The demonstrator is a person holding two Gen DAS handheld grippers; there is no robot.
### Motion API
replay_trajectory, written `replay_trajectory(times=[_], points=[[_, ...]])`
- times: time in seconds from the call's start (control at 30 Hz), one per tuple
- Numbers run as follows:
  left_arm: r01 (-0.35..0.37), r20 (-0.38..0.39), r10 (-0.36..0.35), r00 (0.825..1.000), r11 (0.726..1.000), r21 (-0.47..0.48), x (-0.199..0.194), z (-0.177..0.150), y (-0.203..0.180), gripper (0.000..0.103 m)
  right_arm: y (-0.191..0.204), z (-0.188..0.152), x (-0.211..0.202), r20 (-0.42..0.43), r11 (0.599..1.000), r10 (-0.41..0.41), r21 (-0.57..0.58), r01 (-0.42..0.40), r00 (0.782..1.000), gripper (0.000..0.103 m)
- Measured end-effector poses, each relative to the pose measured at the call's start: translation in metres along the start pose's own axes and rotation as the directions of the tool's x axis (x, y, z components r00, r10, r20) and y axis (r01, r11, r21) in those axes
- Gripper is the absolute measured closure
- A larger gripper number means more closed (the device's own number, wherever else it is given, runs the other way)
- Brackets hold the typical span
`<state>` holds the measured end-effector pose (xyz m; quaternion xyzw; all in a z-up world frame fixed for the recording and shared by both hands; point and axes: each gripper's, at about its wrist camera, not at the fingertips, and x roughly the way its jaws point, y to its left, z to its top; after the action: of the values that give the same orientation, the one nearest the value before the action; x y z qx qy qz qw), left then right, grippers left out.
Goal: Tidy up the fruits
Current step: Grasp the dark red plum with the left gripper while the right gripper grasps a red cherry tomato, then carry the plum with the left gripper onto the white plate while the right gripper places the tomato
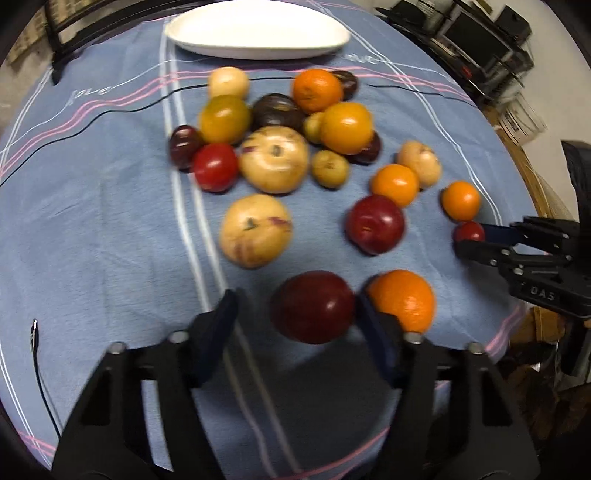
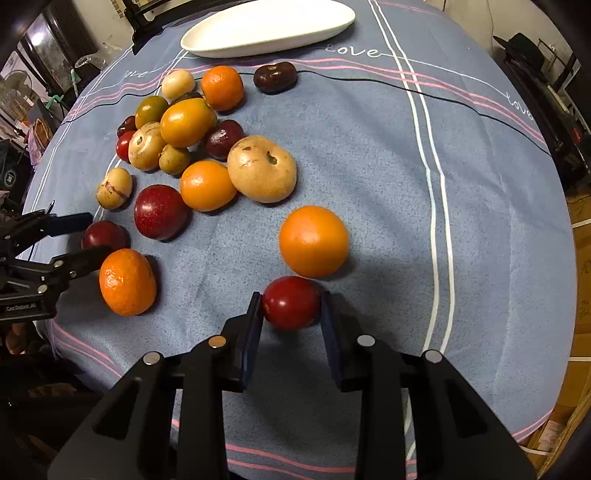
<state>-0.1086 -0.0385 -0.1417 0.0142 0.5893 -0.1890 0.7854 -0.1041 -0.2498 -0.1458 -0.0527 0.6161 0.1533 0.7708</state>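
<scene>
white dish (image 2: pixel 221 38): bare | left hand-held gripper (image 1: pixel 295 306): wide | right hand-held gripper (image 2: pixel 291 306): clamps red plum (image 2: pixel 291 302)

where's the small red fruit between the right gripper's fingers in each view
Left wrist view: the small red fruit sits at the far right edge, at the tips of the right hand-held gripper.
Right wrist view: it is at bottom centre, between that hand-held gripper's fingers, just below an orange.
Shared landmark: the white plate at the top of both.
</scene>
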Motion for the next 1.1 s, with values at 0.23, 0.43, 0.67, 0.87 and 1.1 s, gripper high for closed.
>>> replay_trajectory(times=[0.23,0.43,0.67,0.87,1.1], points=[[0.022,-0.01,-0.022,1.0,0.999,0.037,0.002,0.004,-0.009,0.061,0.003,-0.004,-0.003,-0.001,0.999,0.032,-0.003,-0.032,0.999,0.073],[0.018,-0.009,-0.018,1.0,1.0,0.015,-0.007,0.0,0.001,0.061,0.008,-0.007,-0.012,0.018,0.998,0.057,-0.003,-0.057,0.998,0.073],[0.011,0.043,-0.011,0.999,1.0,-0.007,-0.032,0.009,0.007,0.061,0.006,0.0,-0.023,0.045,0.996,0.083,0.011,-0.084,0.996,0.073],[0.0,0.15,0.01,0.989,0.998,-0.062,-0.059,0.063,0.015,0.061,0.016,0.057,-0.057,0.183,0.995,0.093,-0.057,-0.084,0.979,0.072],[-0.07,0.263,0.096,0.96,0.992,-0.106,-0.07,0.168,0.024,0.06,0.029,0.166,-0.079,0.346,0.989,0.09,-0.14,-0.043,0.934,0.072]])
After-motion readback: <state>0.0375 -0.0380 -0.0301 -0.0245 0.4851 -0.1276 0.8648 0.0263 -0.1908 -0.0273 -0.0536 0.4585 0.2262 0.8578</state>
